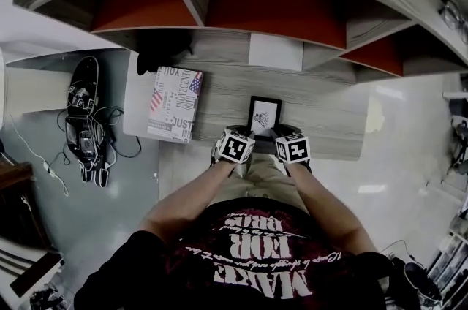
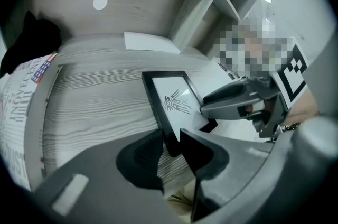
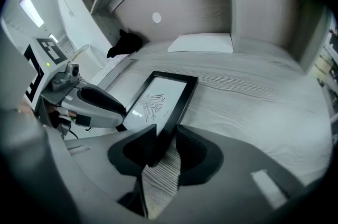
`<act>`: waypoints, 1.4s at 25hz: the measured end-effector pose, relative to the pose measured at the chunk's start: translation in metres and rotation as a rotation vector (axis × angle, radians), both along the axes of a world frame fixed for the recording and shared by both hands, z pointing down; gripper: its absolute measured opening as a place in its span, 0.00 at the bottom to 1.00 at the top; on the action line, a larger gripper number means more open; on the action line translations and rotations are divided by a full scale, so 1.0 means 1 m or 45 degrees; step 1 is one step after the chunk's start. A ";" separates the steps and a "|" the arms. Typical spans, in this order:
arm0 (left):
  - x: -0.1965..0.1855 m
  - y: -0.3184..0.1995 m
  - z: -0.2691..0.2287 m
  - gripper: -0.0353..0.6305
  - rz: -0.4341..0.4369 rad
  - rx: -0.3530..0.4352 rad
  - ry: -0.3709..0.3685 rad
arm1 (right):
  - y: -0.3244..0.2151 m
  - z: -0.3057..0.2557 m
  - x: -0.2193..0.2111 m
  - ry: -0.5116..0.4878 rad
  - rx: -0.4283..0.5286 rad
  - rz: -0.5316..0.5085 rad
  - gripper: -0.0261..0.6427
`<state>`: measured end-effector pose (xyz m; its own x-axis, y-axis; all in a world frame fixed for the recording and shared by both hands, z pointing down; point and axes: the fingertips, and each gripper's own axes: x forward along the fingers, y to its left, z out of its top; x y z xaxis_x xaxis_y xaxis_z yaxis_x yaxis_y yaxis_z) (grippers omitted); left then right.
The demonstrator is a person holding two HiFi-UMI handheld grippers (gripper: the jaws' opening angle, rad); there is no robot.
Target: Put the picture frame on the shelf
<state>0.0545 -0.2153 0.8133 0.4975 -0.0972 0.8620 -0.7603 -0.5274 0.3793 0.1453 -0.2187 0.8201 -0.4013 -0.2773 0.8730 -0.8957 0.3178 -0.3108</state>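
A black picture frame [image 1: 264, 115] with a small bird-like drawing lies flat on the grey wood-grain desk [image 1: 329, 111], just under the shelf [image 1: 274, 9]. My left gripper [image 1: 248, 136] is shut on the frame's near left corner [image 2: 170, 142]. In the same way, the right gripper [image 1: 278, 136] is shut on its near right edge [image 3: 165, 133]. In the left gripper view the frame [image 2: 177, 99] runs away from the jaws, with the right gripper [image 2: 237, 101] beside it. The right gripper view shows the frame [image 3: 161, 99] and the left gripper [image 3: 90, 104].
A flag-printed book [image 1: 174, 104] lies on the desk's left end, with a black object [image 1: 162, 47] behind it. A white sheet [image 1: 276, 51] rests against the back panel. Shelf compartments with red backs hang above. Cables and devices [image 1: 86, 118] lie on the floor at left.
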 end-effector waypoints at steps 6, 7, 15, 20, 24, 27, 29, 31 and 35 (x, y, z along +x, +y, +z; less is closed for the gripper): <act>-0.007 -0.001 -0.011 0.21 0.042 0.014 -0.025 | 0.000 -0.014 -0.005 -0.014 0.027 -0.025 0.26; -0.008 -0.001 -0.012 0.21 0.041 0.009 -0.030 | -0.003 -0.016 -0.006 -0.019 0.028 -0.028 0.26; -0.011 -0.029 -0.061 0.21 0.011 0.183 0.031 | -0.024 -0.049 -0.012 -0.080 0.069 -0.034 0.25; -0.019 -0.046 -0.087 0.21 -0.040 0.261 0.048 | -0.042 -0.075 -0.019 -0.131 0.132 -0.034 0.26; -0.020 -0.056 -0.106 0.21 -0.072 0.333 0.064 | -0.054 -0.095 -0.020 -0.115 0.208 -0.042 0.26; -0.020 -0.062 -0.118 0.21 -0.078 0.385 0.078 | -0.059 -0.107 -0.021 -0.112 0.247 -0.031 0.25; -0.020 -0.063 -0.125 0.21 -0.071 0.407 0.083 | -0.060 -0.115 -0.022 -0.108 0.275 -0.029 0.25; -0.023 -0.062 -0.132 0.21 -0.065 0.429 0.079 | -0.061 -0.124 -0.023 -0.102 0.307 -0.029 0.25; -0.027 -0.065 -0.146 0.21 -0.080 0.493 0.100 | -0.063 -0.144 -0.028 -0.098 0.385 -0.034 0.25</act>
